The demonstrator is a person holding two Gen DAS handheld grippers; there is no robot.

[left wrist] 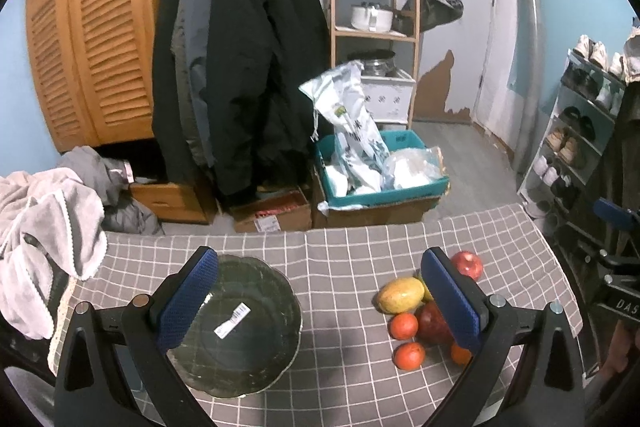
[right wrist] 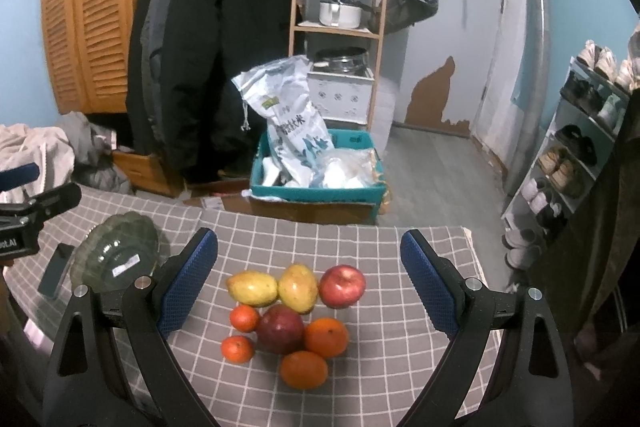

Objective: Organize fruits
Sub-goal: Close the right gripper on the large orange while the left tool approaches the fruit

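Note:
A cluster of fruit lies on the grey checked tablecloth (right wrist: 360,367): two yellow mangoes (right wrist: 252,289), a red apple (right wrist: 342,285), a dark red apple (right wrist: 280,329), and several oranges (right wrist: 326,337). A dark glass plate (left wrist: 244,327) with a white sticker sits to the left of the fruit. My left gripper (left wrist: 324,303) is open and empty, above the table between plate and fruit. My right gripper (right wrist: 310,291) is open and empty, hovering over the fruit pile. In the left wrist view the fruit (left wrist: 401,295) is partly hidden behind the right finger.
A dark phone (right wrist: 56,271) lies left of the plate (right wrist: 116,255). Beyond the table's far edge stand a teal box (right wrist: 316,187) with bags, hanging coats (left wrist: 240,67), a wooden shelf (left wrist: 376,7) and a shoe rack (right wrist: 580,147) on the right.

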